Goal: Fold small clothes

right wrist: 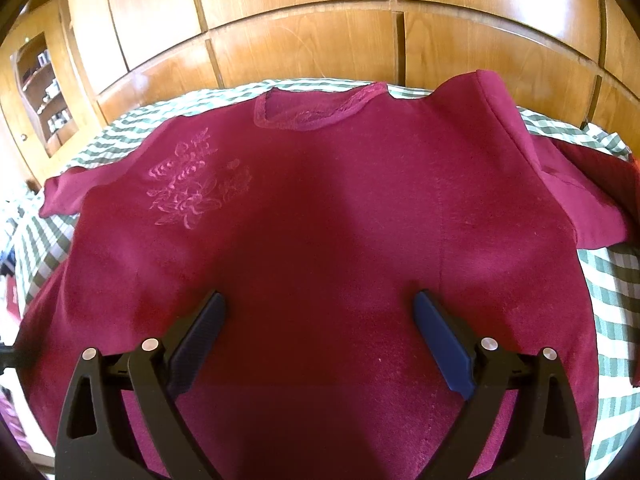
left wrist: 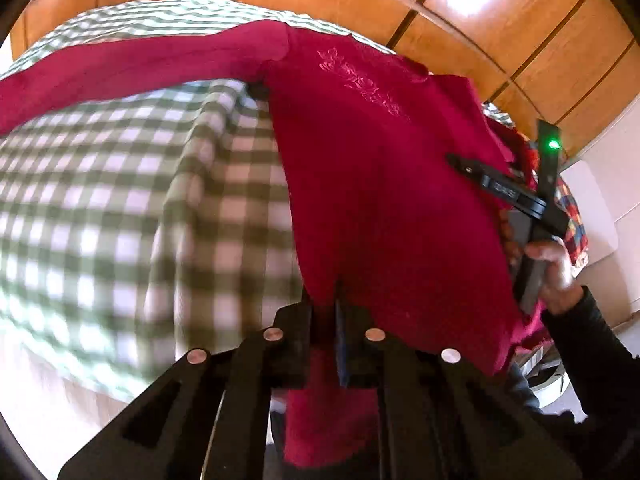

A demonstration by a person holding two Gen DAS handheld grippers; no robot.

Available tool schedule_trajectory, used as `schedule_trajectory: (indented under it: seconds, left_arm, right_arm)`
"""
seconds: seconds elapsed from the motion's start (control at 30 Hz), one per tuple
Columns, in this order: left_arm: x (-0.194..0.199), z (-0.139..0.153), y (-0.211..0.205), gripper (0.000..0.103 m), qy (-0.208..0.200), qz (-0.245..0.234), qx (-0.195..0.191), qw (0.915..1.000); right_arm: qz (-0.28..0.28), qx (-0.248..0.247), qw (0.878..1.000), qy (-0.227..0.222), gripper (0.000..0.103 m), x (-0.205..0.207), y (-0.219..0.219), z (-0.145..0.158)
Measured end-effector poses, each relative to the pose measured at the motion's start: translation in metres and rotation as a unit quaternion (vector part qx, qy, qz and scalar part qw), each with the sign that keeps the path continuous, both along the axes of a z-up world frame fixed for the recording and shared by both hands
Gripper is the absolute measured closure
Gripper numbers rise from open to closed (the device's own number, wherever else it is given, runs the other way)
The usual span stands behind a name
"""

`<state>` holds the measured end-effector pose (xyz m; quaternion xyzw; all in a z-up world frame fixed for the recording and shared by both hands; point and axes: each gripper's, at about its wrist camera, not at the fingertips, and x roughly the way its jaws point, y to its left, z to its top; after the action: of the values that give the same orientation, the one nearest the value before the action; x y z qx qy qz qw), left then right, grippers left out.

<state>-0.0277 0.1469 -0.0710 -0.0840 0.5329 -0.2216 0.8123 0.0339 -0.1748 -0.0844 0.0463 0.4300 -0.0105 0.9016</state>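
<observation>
Crimson fabric fills both views: the small sweater (right wrist: 320, 208) lies spread on the green-and-white checked bedcover (right wrist: 608, 292), neckline at the far side toward the wooden wardrobe doors (right wrist: 304, 24), embroidered flowers (right wrist: 188, 184) on its left chest. We have our left gripper (left wrist: 326, 312) pinched tight on the sweater's near hem, the cloth caught between its narrow jaws. Our right gripper (right wrist: 318, 320) hovers over the lower middle of the sweater with its blue-padded fingers (right wrist: 440, 344) spread wide, holding nothing.
</observation>
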Motion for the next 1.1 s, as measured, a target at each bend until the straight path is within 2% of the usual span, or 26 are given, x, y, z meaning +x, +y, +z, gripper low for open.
schedule_trajectory:
  seconds: [0.07,0.13,0.17,0.2,0.27,0.33,0.4,0.43,0.5,0.57,0.67,0.8,0.87,0.9,0.97,1.0,1.1]
  left_arm:
    - [-0.008,-0.007,0.012,0.095,0.017,0.020,-0.004,0.9996]
    - [-0.007,-0.015,0.022,0.085,0.032,0.051,0.007,0.9982]
    - [-0.006,-0.015,0.027,0.074,0.035,0.071,0.002,0.9969]
    - [-0.004,-0.013,0.026,0.072,0.027,0.083,0.006,0.9962]
    - [0.000,0.003,0.020,0.071,-0.016,0.095,0.025,0.9950]
    - [0.014,0.018,0.012,0.063,-0.050,0.096,0.024,0.9938]
    - [0.028,0.034,-0.006,0.044,-0.097,0.090,0.017,0.9911]
    - [0.036,0.039,-0.018,0.042,-0.116,0.083,0.019,0.9895]
    - [0.050,0.043,-0.041,0.040,-0.133,0.062,0.023,0.9888]
    - [0.065,0.042,-0.070,0.039,-0.139,0.035,0.025,0.9894]
    - [0.086,0.033,-0.110,0.039,-0.133,0.004,0.030,0.9907]
    - [0.107,0.016,-0.149,0.038,-0.106,-0.019,0.039,0.9934]
    - [0.112,0.007,-0.166,0.036,-0.105,-0.027,0.057,0.9925]
    - [0.113,0.003,-0.173,0.035,-0.106,-0.028,0.068,0.9916]
    - [0.118,-0.006,-0.180,0.034,-0.105,-0.033,0.091,0.9897]
    - [0.118,-0.008,-0.180,0.034,-0.103,-0.034,0.096,0.9895]
    - [0.118,-0.009,-0.183,0.032,-0.106,-0.039,0.101,0.9885]
  right_arm:
    - [0.000,0.000,1.000,0.000,0.009,0.000,-0.001,0.000]
    - [0.000,0.001,1.000,0.000,0.009,0.000,-0.002,0.000]
    - [0.000,0.003,1.000,0.001,0.009,0.000,-0.002,0.001]
    - [0.000,0.004,1.000,0.002,0.009,0.000,-0.003,0.002]
    - [-0.004,0.011,1.000,0.003,0.009,-0.004,-0.006,0.008]
    - [-0.021,0.019,1.000,-0.006,0.011,-0.018,-0.017,0.019]
    - [-0.050,0.007,0.998,-0.024,0.012,-0.036,-0.034,0.031]
    - [-0.074,-0.002,0.997,-0.035,0.015,-0.049,-0.048,0.039]
    - [-0.119,-0.023,0.992,-0.047,0.019,-0.072,-0.076,0.050]
    - [-0.179,-0.062,0.980,-0.051,0.021,-0.097,-0.115,0.058]
    - [-0.224,-0.101,0.969,-0.022,0.024,-0.116,-0.157,0.053]
    - [-0.213,-0.132,0.967,0.036,0.032,-0.111,-0.184,0.024]
    - [-0.198,-0.144,0.969,0.042,0.036,-0.106,-0.187,0.012]
    - [-0.193,-0.146,0.969,0.040,0.040,-0.102,-0.189,0.012]
    - [-0.194,-0.164,0.966,0.048,0.081,-0.096,-0.190,0.016]
    - [-0.200,-0.178,0.962,0.053,0.096,-0.093,-0.192,0.020]
    - [-0.229,-0.153,0.961,0.005,0.096,-0.110,-0.205,0.056]
